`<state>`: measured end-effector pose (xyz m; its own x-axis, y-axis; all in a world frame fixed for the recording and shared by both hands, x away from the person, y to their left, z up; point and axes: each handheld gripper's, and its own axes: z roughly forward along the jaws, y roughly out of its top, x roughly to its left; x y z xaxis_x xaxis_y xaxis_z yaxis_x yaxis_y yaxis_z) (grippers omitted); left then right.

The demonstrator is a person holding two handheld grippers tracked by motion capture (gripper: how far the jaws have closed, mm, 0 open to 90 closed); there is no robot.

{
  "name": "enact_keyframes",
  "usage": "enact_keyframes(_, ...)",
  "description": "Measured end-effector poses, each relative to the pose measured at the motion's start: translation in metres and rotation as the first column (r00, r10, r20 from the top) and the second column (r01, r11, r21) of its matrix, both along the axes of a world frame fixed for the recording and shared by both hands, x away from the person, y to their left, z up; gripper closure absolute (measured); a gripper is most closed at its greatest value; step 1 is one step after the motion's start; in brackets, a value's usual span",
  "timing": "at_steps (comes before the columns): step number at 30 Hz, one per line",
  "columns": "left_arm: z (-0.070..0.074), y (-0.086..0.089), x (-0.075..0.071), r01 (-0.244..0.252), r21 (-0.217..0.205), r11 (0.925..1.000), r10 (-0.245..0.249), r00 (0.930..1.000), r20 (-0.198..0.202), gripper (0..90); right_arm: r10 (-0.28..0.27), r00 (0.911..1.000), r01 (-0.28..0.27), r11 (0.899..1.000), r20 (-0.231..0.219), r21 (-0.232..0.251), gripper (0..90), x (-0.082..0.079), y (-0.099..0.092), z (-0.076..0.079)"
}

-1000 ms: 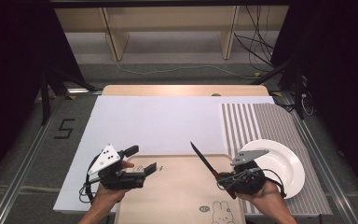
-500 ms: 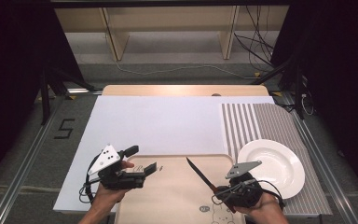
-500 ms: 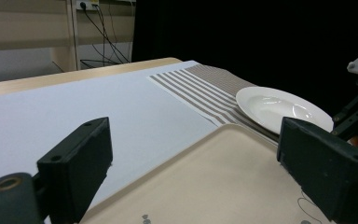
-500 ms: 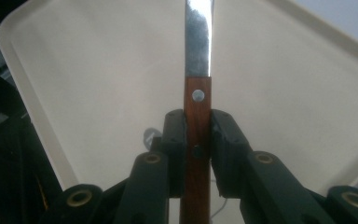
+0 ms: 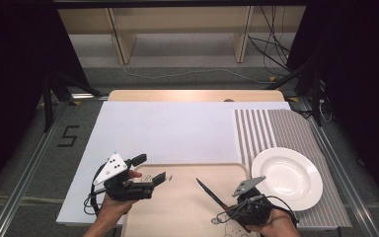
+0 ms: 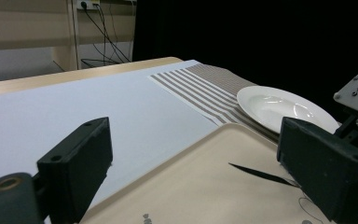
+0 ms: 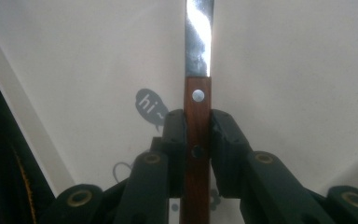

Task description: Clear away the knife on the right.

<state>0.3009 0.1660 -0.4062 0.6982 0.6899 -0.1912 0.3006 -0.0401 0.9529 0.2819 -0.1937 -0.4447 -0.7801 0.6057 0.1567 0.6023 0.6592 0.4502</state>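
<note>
Right gripper view looks straight along the right gripper [image 7: 197, 135], whose jaws are clenched on the brown wooden handle of a knife [image 7: 197, 121]; the pads press both sides of the handle just below its upper rivet, and the steel blade runs up and away over the beige tray [image 7: 284, 84]. A small grey "hi" speech bubble [image 7: 148, 106] printed on the tray sits just left of the handle. From the high view, that gripper [image 5: 227, 207] is low over the tray's near right part, with the knife [image 5: 211, 193] pointing up and to the left above the tray [image 5: 187, 212]. The left gripper [image 5: 150, 177] hangs over the tray's near left corner, its jaws released and wide apart with nothing between them, as the left gripper view also shows. Beyond the tray lies a white sheet [image 5: 177, 128] on the bench, and to the right a white plate [image 5: 287, 178] rests on a striped placemat [image 5: 276, 128].
</note>
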Motion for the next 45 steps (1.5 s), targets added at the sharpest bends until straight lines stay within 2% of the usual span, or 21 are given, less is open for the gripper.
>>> enact_keyframes(8,0.0,0.0,0.001,-0.001,-0.001,1.0,0.001,1.0,-0.002,10.3,0.014,0.9993,-0.016,0.998,-0.033,-0.068,77.4,-0.001,0.005,-0.007)
enact_keyframes(16,0.0,0.0,0.0,0.001,0.0,1.0,-0.001,1.0,-0.001,10.3,0.03,0.9981,-0.037,0.989,-0.054,-0.141,77.0,-0.001,0.009,-0.013)
enact_keyframes(19,0.0,0.0,0.0,-0.001,-0.001,1.0,0.001,1.0,-0.002,10.3,0.037,0.9976,-0.045,0.989,-0.059,-0.141,76.2,-0.001,0.011,-0.013)
enact_keyframes(21,0.0,-0.001,0.0,0.0,-0.002,1.0,0.0,1.0,-0.004,10.3,0.043,0.997,-0.052,0.988,-0.064,-0.143,66.1,-0.002,0.011,-0.012)
enact_keyframes(22,0.0,-0.001,0.0,0.0,0.001,1.0,0.0,1.0,-0.002,10.3,0.04,0.9977,-0.047,0.99,-0.055,-0.133,64.0,-0.002,0.01,-0.009)
enact_keyframes(23,0.0,-0.001,0.0,0.001,0.002,1.0,-0.001,1.0,-0.002,10.3,0.048,0.9984,-0.05,0.995,-0.031,-0.085,54.4,-0.001,0.009,0.0)
enact_keyframes(24,0.0,0.0,0.001,0.0,0.0,1.0,0.0,1.0,-0.002,10.3,0.048,0.9984,-0.05,0.995,-0.031,-0.085,54.4,-0.001,0.009,0.0)
enact_keyframes(25,-0.001,0.0,0.001,-0.001,-0.002,1.0,0.001,1.0,-0.003,10.3,0.051,0.9987,-0.051,0.997,-0.01,-0.058,52.2,-0.001,0.008,0.003)
enact_keyframes(26,-0.001,0.0,0.001,-0.003,-0.001,1.0,0.003,1.0,-0.004,10.3,0.055,0.9985,-0.054,0.998,0.011,-0.039,54.4,-0.001,0.008,0.006)
enact_keyframes(29,-0.001,0.0,0.001,-0.002,0.001,1.0,0.002,1.0,-0.003,10.3,0.091,0.9916,-0.091,0.996,0.092,-0.008,69.9,-0.002,0.013,0.009)
enact_keyframes(31,-0.001,-0.001,0.001,0.001,0.006,1.0,-0.001,1.0,-0.003,10.3,0.116,0.9867,-0.115,0.993,0.114,-0.01,76.9,-0.001,0.019,0.007)
enact_keyframes(32,-0.001,-0.001,0.001,0.0,0.004,1.0,0.0,1.0,-0.004,10.3,0.145,0.981,-0.144,0.989,0.129,-0.017,80.2,-0.001,0.023,0.005)
enact_keyframes(35,-0.001,0.0,0.002,0.001,0.006,1.0,-0.001,1.0,-0.003,10.3,0.192,0.9693,-0.19,0.981,0.153,-0.027,86.7,-0.001,0.032,0.002)
enact_keyframes(36,-0.001,0.0,0.002,-0.001,0.006,1.0,0.001,1.0,-0.004,10.3,0.193,0.968,-0.192,0.981,0.16,-0.026,88.7,-0.001,0.035,0.001)
enact_keyframes(39,-0.001,0.0,0.001,-0.002,0.005,1.0,0.002,1.0,-0.003,10.3,0.229,0.9594,-0.225,0.973,0.164,-0.041,90.0,0.001,0.039,-0.005)
enact_keyframes(41,-0.001,-0.001,0.001,-0.001,0.005,1.0,0.001,1.0,-0.002,10.4,0.229,0.9627,-0.224,0.973,0.145,-0.048,90.0,0.001,0.039,-0.009)
enact_keyframes(42,-0.001,-0.001,0.001,0.0,0.006,1.0,0.0,1.0,-0.002,10.4,0.243,0.9594,-0.237,0.97,0.143,-0.055,90.0,0.001,0.039,-0.011)
enact_keyframes(45,-0.001,-0.001,0.001,0.002,0.009,1.0,-0.002,1.0,-0.003,10.4,0.26,0.9581,-0.254,0.965,0.119,-0.07,90.0,0.001,0.041,-0.015)
